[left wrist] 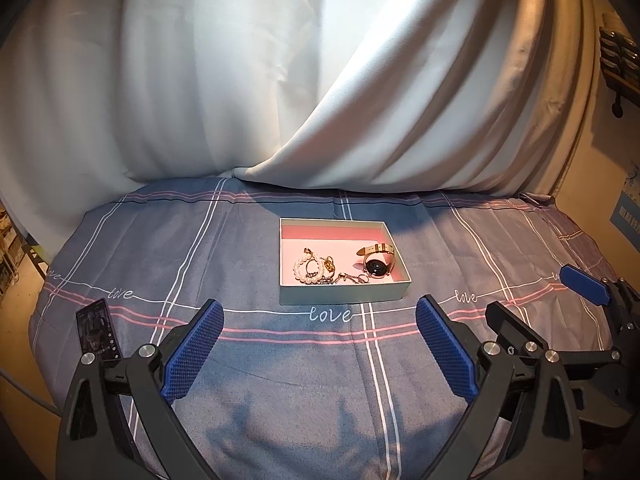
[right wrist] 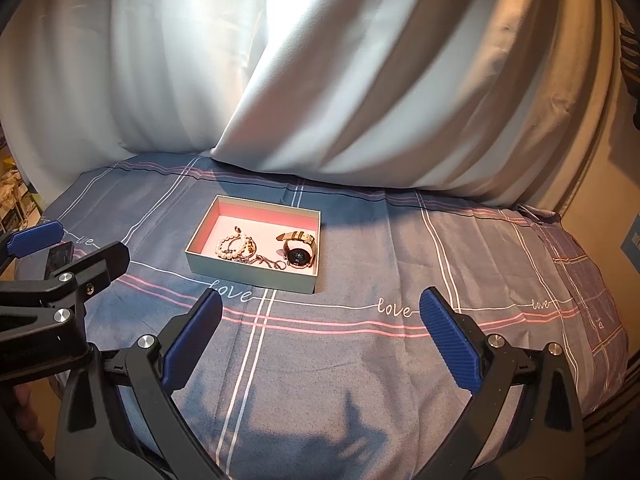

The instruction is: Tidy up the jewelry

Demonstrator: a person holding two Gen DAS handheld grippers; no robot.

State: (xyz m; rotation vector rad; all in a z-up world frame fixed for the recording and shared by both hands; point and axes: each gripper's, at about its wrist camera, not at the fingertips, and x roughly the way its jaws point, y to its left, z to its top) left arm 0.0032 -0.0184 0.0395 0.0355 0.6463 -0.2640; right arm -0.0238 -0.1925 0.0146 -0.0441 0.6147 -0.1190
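Observation:
A pale green box [left wrist: 340,294] with a pink lining sits on the blue plaid cloth; it also shows in the right wrist view [right wrist: 248,276]. Inside lie a pearl bracelet [left wrist: 308,268], gold chains [left wrist: 344,279] and a watch [left wrist: 377,265] with a beige strap. The right wrist view shows the pearls [right wrist: 231,246] and the watch [right wrist: 299,255] too. My left gripper [left wrist: 320,312] is open and empty, just in front of the box. My right gripper [right wrist: 320,304] is open and empty, in front of the box and to its right.
A phone [left wrist: 98,332] lies on the cloth at the left. White curtains [left wrist: 360,100] hang behind the cloth's far edge. My right gripper's fingers [left wrist: 584,284] show at the right of the left wrist view. A wall stands at the right.

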